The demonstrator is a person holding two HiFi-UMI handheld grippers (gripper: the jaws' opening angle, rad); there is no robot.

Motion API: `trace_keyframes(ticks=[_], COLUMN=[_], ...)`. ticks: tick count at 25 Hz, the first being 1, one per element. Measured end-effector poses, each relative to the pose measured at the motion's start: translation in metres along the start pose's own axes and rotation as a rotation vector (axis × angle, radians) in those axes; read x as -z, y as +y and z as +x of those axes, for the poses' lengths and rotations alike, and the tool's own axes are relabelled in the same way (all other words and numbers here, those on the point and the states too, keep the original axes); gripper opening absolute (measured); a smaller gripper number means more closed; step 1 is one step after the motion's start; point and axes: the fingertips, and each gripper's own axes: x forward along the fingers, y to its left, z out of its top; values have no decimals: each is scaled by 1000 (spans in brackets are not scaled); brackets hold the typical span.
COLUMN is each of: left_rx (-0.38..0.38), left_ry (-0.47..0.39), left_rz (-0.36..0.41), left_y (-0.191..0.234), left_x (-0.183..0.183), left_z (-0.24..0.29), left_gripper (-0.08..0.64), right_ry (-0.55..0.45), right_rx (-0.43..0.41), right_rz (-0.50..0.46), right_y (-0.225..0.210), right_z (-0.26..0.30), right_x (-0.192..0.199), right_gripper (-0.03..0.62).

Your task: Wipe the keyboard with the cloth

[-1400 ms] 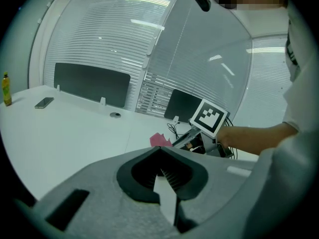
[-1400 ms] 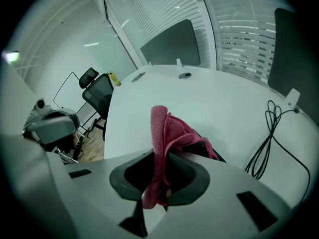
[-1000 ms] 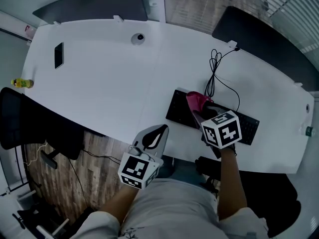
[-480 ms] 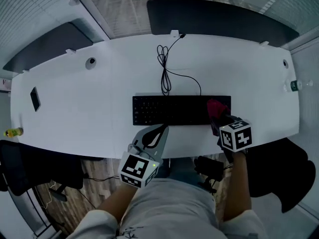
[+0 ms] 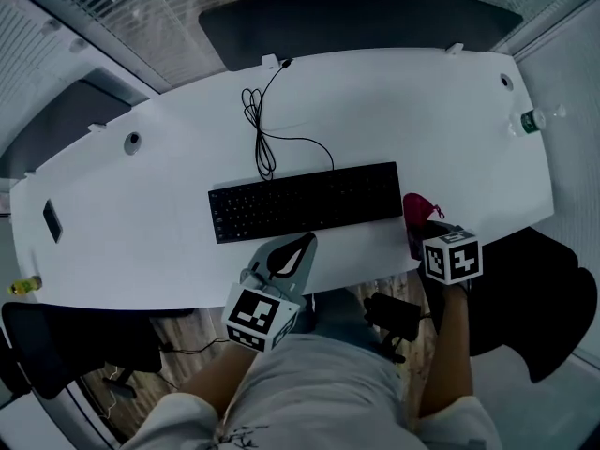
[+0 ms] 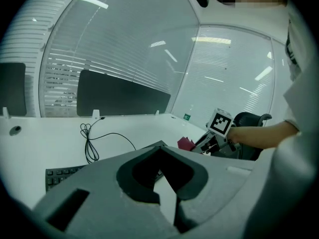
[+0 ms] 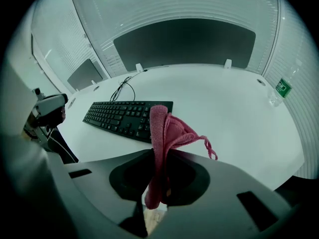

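Note:
A black keyboard [image 5: 305, 202] lies across the middle of the white desk [image 5: 441, 111]; it also shows in the right gripper view [image 7: 119, 116] and low left in the left gripper view [image 6: 62, 176]. My right gripper [image 5: 427, 231] is shut on a pink cloth [image 5: 419, 207], just past the keyboard's right end near the desk's front edge. The cloth [image 7: 167, 133] stands up bunched between that gripper's jaws [image 7: 154, 203]. My left gripper [image 5: 284, 259] hovers at the front edge below the keyboard, shut and holding nothing [image 6: 167, 205]. The left gripper view also catches the cloth [image 6: 185, 144].
The keyboard's black cable [image 5: 258, 129] coils toward the desk's far edge. A phone [image 5: 49, 220] lies far left, a yellow bottle [image 5: 23, 286] beyond it, and another bottle [image 5: 530, 120] stands at the far right corner. A black chair [image 5: 539, 298] sits right of me.
My right gripper has carried the cloth rightward along the keyboard and off its right end. The head view has swung round. The left gripper has held its place.

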Motion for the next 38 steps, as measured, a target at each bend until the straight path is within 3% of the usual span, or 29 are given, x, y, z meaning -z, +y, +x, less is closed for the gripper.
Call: trace_keyframes(ticks=[7, 20, 38], left_rx=[13, -49, -190], left_ry=[7, 1, -48], left_rz=[-5, -48, -127], left_y=[-12, 6, 44], left_x=[-2, 12, 33], left_z=[14, -8, -67], left_gripper=[11, 11, 11], right_ry=[48, 94, 118], right_rx=[-38, -86, -213], right_rz=[-8, -78, -240], right_y=[2, 35, 134], right_z=[14, 35, 64], right_x=[10, 5, -24], right_gripper=[58, 58, 58])
